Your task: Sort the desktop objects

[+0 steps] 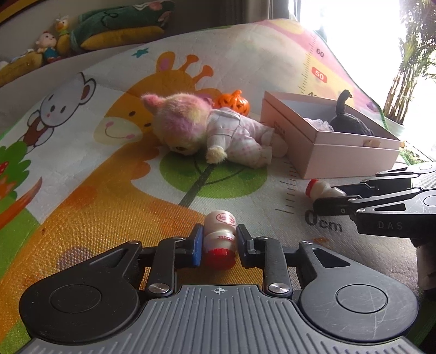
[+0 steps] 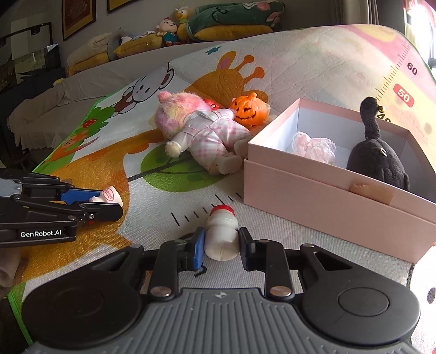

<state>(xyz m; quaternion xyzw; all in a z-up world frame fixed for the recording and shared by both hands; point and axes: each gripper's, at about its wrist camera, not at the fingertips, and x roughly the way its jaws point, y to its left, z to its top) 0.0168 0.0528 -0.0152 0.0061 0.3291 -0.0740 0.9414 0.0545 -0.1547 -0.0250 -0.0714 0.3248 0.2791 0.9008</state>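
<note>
Nearest in the left wrist view, the left gripper (image 1: 219,242) reaches forward low over the play mat (image 1: 81,196), its fingers level and closed onto a small yogurt-drink bottle (image 1: 220,239). That bottle lies along the fingers with its red foil cap toward the camera and its printed base pointing away; both blue pads (image 1: 196,246) press its sides.

In the right wrist view, the right gripper (image 2: 221,242) holds the same low, forward pose and is closed around a second small bottle (image 2: 221,234), white-bodied, with the red cap pointing away from the camera. This bottle lies on the pale part of the mat, near the printed ruler marks.

The two grippers sit side by side, apart, each visible from the other's camera: the left one enters at the left edge (image 2: 107,201), the right one at the right edge (image 1: 331,198).

Farther on, a pink open box (image 2: 313,188) stands on the mat to the right. It holds a black plush toy (image 2: 377,158) and a bit of pink lace (image 2: 313,145).

Just beside the box's left end lies a pastel-furred doll in pink checked pyjamas (image 2: 201,133), face down. An orange plastic pumpkin (image 2: 249,109) rests just behind it.

Beyond the mat, stuffed toys and cushions (image 2: 231,21) line a ledge.
</note>
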